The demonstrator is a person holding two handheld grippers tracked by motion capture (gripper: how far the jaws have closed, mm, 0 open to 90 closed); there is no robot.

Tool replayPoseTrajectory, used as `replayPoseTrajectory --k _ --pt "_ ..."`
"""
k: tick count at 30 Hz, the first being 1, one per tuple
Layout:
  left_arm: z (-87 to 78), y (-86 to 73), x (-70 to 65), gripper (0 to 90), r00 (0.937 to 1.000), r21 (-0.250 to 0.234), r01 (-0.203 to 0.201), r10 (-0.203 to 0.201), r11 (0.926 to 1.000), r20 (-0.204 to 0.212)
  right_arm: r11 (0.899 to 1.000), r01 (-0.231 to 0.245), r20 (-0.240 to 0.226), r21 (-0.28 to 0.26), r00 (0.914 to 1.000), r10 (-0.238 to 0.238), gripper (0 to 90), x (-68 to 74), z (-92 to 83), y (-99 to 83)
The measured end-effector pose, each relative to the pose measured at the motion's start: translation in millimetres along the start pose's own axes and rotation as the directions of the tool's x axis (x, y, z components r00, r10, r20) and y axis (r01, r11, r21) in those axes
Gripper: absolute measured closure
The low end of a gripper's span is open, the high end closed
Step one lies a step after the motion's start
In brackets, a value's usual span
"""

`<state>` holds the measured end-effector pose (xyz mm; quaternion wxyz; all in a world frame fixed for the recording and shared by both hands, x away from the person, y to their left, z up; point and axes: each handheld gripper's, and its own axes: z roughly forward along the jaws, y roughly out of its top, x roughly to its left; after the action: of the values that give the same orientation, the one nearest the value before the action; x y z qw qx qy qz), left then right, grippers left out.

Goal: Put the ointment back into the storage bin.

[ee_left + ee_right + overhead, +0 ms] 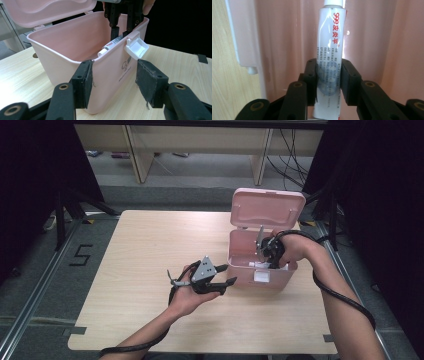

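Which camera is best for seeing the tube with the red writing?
The right gripper view: the tube stands close up between the right gripper jaws, its red print sharp. The left gripper view shows its capped end poking over the pink box rim. In the high view it is too small to tell.

We see a smooth pink plastic box [260,265] on a pale wooden table [150,250]. The white tube [329,50] looks shiny. Our left gripper [113,82] has rough, frayed black pads [146,82].
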<state>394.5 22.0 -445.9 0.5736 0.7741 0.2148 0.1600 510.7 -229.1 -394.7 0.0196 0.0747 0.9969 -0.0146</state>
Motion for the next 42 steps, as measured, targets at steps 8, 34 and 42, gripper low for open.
replayPoseTrajectory --k 8,34,42 --pt "0.5 -0.8 -0.1 46.9 1.0 0.002 -0.006 0.006 1.0 0.004 1.0 -0.021 -0.006 -0.005 0.9998 0.021 70.4 0.8 2.8 -0.4" --pt "1.1 -1.1 -2.4 57.8 0.9999 -0.022 -0.008 0.008 0.9997 0.012 0.977 -0.072 0.138 -0.2 0.9853 0.101 87.2 -2.7 -28.1 -20.1" --pt "-0.2 1.9 -2.8 72.7 0.9996 -0.025 -0.024 0.025 0.9994 0.014 0.94 -0.181 0.117 -0.289 0.9679 0.222 89.9 -1.6 -36.8 -33.1"
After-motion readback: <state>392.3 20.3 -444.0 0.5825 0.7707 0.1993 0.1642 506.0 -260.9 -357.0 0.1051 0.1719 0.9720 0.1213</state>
